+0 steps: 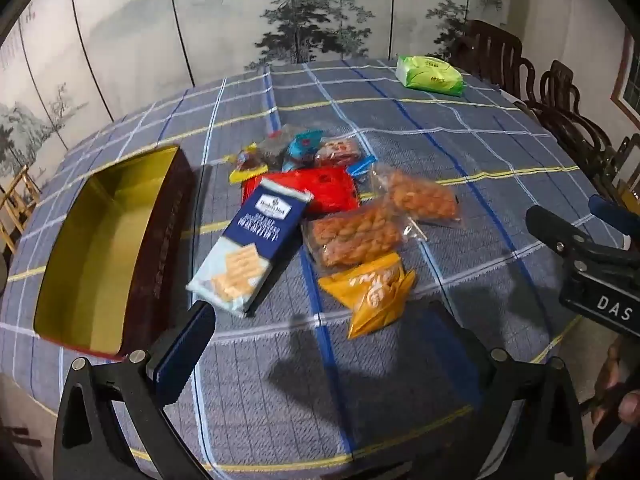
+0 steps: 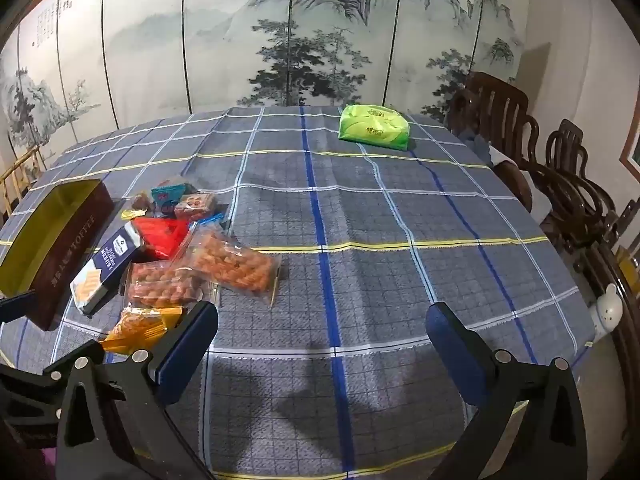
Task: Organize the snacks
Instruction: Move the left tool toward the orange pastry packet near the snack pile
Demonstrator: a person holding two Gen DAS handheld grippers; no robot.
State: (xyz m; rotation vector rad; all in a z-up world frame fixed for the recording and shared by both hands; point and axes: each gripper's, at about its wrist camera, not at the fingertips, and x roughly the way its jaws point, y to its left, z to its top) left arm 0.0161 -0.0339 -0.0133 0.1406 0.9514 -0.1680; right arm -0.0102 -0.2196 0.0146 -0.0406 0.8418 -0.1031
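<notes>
A heap of snacks lies on the checked tablecloth. It holds a blue cracker box, a red pack, two clear bags of nuts, an orange pack and small wrapped packs behind. Left of the heap stands an open dark red toffee tin with a gold inside and nothing in it. My left gripper hovers open just in front of the heap, its left finger near the cracker box. My right gripper is open over bare cloth, to the right of the orange pack.
A green soft pack lies alone at the far right of the table. Dark wooden chairs line the right side, and a small white ceramic figure sits at the right edge. A painted folding screen stands behind the table.
</notes>
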